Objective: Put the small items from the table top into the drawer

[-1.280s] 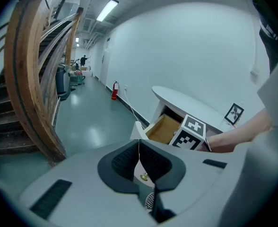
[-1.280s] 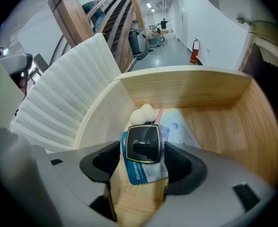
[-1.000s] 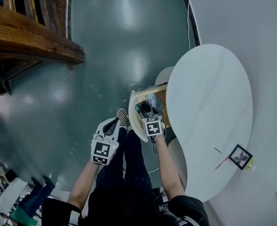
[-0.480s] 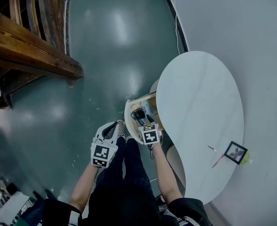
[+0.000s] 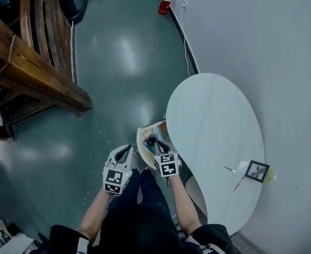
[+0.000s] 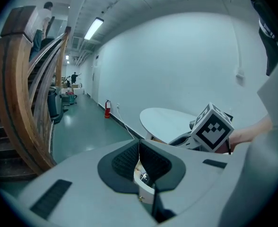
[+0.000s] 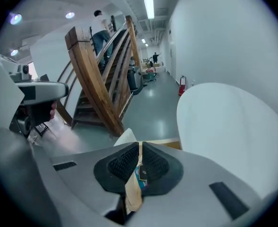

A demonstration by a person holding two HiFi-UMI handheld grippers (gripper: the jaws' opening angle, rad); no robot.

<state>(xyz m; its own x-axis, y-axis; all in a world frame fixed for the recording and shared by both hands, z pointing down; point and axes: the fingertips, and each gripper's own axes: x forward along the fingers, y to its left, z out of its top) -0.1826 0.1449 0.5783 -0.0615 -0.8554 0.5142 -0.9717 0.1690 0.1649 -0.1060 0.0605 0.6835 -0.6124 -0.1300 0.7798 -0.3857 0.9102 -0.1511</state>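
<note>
Red stick (image 5: 239,183) lies on the oval table (image 5: 213,115) at its near-right end, long axis running near-left to far-right, beside a black square card (image 5: 257,171). Drawer (image 5: 140,142) is open at the table's left edge. Right gripper (image 7: 139,146) jaws have just been closing, now together, nothing between. Left gripper (image 6: 139,144) jaws together, empty.

The counter (image 5: 213,126) was broad and bare on top save for a small frame (image 5: 257,171) near its end by the wall (image 5: 261,46), which hemmed its far side, while the open drawer (image 5: 146,136) jutted from its near edge over open floor (image 5: 118,78), the wooden staircase (image 5: 39,83) well apart.
</note>
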